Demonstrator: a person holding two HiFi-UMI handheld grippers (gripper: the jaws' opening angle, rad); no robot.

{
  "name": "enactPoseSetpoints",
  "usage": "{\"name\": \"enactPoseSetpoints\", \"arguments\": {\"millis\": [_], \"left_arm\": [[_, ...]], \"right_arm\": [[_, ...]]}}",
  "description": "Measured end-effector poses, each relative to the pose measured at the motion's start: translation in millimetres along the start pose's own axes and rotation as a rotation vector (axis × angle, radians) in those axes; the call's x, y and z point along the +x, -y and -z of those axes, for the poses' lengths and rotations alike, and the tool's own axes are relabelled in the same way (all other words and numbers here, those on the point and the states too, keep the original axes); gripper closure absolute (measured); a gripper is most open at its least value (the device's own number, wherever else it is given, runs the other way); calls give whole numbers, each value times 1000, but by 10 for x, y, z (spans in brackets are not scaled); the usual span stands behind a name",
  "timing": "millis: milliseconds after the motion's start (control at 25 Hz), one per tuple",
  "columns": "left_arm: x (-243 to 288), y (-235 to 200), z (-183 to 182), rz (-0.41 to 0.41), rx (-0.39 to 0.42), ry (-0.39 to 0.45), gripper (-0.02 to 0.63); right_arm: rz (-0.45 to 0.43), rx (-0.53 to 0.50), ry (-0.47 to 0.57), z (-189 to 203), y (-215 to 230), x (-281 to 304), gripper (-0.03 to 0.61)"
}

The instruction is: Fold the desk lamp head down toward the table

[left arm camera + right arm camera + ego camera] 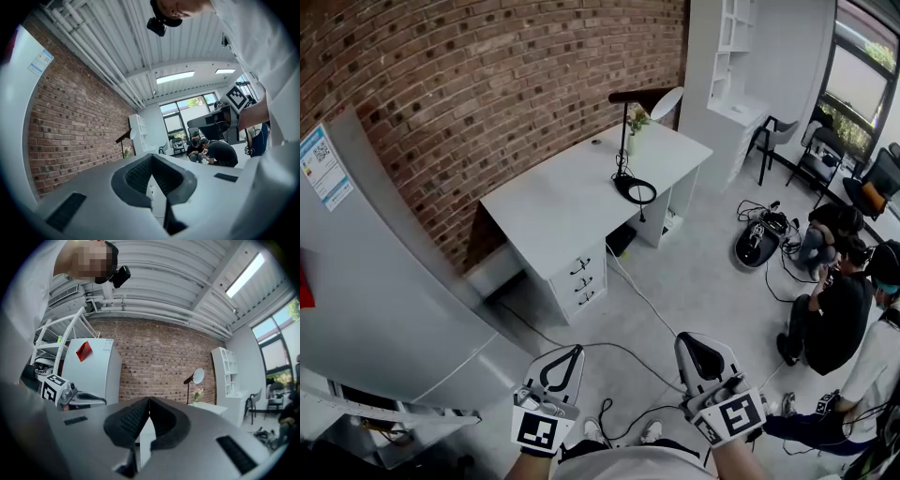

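Note:
The desk lamp (625, 141) stands on the white desk (572, 202) by the brick wall, far ahead of me. Its thin black stem rises upright from a black ring base (636, 189), and a dark arm at the top carries a round white head (667, 103). The lamp is small and distant in the left gripper view (124, 137) and in the right gripper view (194, 377). Both grippers are low in the head view, over the floor and well short of the desk. My left gripper (572, 354) and my right gripper (694, 345) are shut, with nothing between the jaws.
A small vase of flowers (635, 124) stands beside the lamp. The desk has drawers (583, 278) at its near corner. A tall grey cabinet (384, 281) fills the left. Cables (647, 300) cross the floor. People (834, 309) sit at the right near chairs and a white shelf (733, 56).

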State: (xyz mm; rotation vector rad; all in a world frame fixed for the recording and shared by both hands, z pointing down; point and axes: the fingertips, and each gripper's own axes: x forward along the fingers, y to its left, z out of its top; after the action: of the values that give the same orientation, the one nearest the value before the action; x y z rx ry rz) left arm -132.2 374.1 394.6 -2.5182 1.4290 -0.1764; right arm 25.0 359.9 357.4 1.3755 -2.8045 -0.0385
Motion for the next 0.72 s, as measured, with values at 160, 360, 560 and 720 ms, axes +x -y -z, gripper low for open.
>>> {"name": "enactPoseSetpoints", "arguments": {"millis": [160, 360, 560, 720], "left_arm": [[-128, -188, 86, 10, -11, 14, 606], [-298, -388, 236, 43, -31, 24, 606], [-350, -492, 358, 94, -39, 36, 606], [-316, -511, 395, 117, -75, 43, 606]], "right_arm": [[19, -7, -3, -21, -202, 109, 560], [53, -18, -19, 16, -481, 232, 560], [128, -19, -27, 16, -532, 241, 560], [174, -25, -41, 16, -505, 183, 560]]}}
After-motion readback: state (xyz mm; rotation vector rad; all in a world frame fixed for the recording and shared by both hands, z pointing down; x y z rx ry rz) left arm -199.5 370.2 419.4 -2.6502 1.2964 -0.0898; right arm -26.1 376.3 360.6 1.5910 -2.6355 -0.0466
